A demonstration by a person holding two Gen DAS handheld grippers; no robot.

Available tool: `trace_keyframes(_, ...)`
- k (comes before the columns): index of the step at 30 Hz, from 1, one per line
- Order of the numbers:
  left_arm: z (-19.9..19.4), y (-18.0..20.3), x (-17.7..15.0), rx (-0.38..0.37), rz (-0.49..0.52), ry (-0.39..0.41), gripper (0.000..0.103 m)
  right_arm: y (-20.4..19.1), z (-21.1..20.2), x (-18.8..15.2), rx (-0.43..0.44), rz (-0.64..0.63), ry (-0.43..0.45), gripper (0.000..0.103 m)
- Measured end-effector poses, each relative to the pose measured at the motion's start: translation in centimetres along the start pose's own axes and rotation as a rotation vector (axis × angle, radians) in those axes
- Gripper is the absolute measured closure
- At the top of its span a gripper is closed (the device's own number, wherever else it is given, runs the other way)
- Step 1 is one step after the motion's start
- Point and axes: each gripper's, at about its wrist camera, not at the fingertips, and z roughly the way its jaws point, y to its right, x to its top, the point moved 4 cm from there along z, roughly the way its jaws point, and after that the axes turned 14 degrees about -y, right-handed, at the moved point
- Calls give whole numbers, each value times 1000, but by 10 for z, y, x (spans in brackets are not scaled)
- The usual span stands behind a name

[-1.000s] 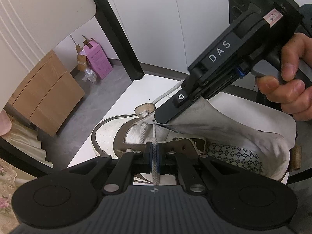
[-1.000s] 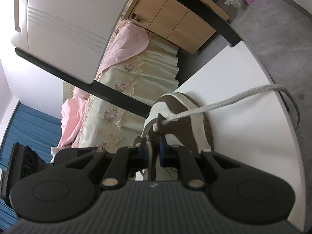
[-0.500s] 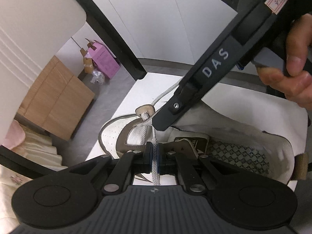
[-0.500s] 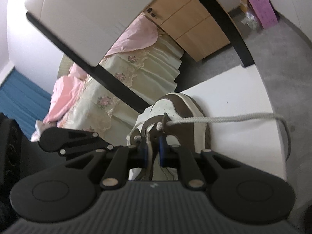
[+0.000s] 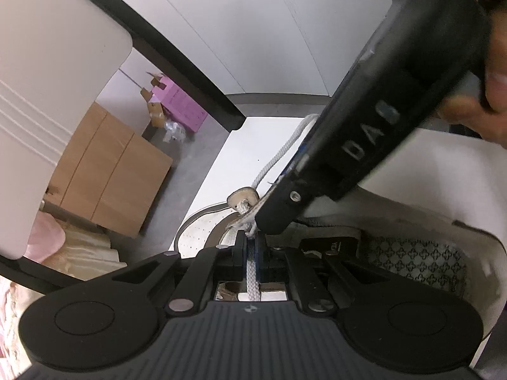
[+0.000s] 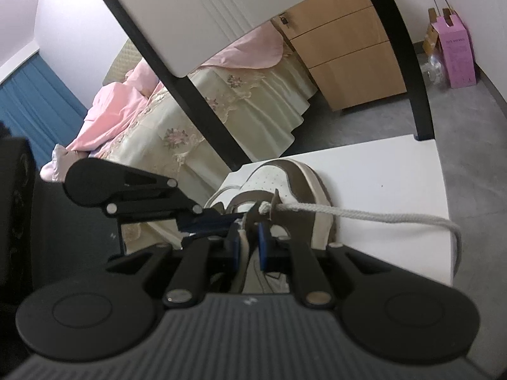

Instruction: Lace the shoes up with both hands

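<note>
Shift: since a second ago the right gripper [image 5: 253, 232] has swung in closer across the left wrist view, now filling its upper right, and both cameras have tilted.
Shoe: white perforated-leather sneaker with taupe trim [image 6: 279, 183] lies on the white tabletop [image 6: 396, 171], toe pointing away from both cameras, opening towards the left one.
Lace: white braided cotton shoelace [image 6: 348, 213] comes out of an eyelet tab near the toe and runs off to the right over the table edge.
Left tongs: left gripper [image 5: 252, 253] pressed together on a flat stretch of that lace, just behind the eyelet.
Right tongs: blue pads nearly together on the shoe's pale eyelet flap [image 6: 245, 237]; the right wrist view shows it pinched between them.
Person: a hand [image 5: 475, 117] holds the right tool.
Risk: both tips crowd one eyelet, so they could knock each other.
Risk: a hard tug by the left could drag the light shoe across the table, or slip the flap out of the right pads.
</note>
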Motion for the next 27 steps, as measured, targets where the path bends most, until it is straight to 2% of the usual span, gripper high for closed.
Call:
trace_keyframes(5, 0, 11, 3, 40, 60, -9, 98, 10, -1, 0, 70, 118, -2, 86)
trace_keyframes(6, 0, 11, 3, 38, 57, -9, 98, 10, -2, 0, 82, 127, -3, 82)
trace_keyframes(8, 0, 10, 5, 33, 52, -10, 98, 11, -5, 0, 105, 158, 1, 81)
trace_keyframes(13, -2, 9, 6, 28, 40, -1, 98, 27, -12, -1, 242, 325, 51, 81)
trace_keyframes(17, -4, 8, 7, 25, 31, 8, 98, 40, -11, 1, 206, 423, 82, 81)
trace_keyframes(21, -6, 6, 8, 22, 23, 16, 98, 43, 1, 0, 256, 502, 46, 82)
trace_keyframes(23, -7, 6, 9, 24, 21, 19, 98, 41, 4, -1, 254, 510, 38, 86)
trace_keyframes(25, -8, 7, 10, 31, 19, 20, 96, 40, 5, -3, 245, 528, 48, 97)
trace_keyframes(27, -8, 8, 10, 36, 11, 17, 96, 40, 4, -4, 234, 536, 60, 98)
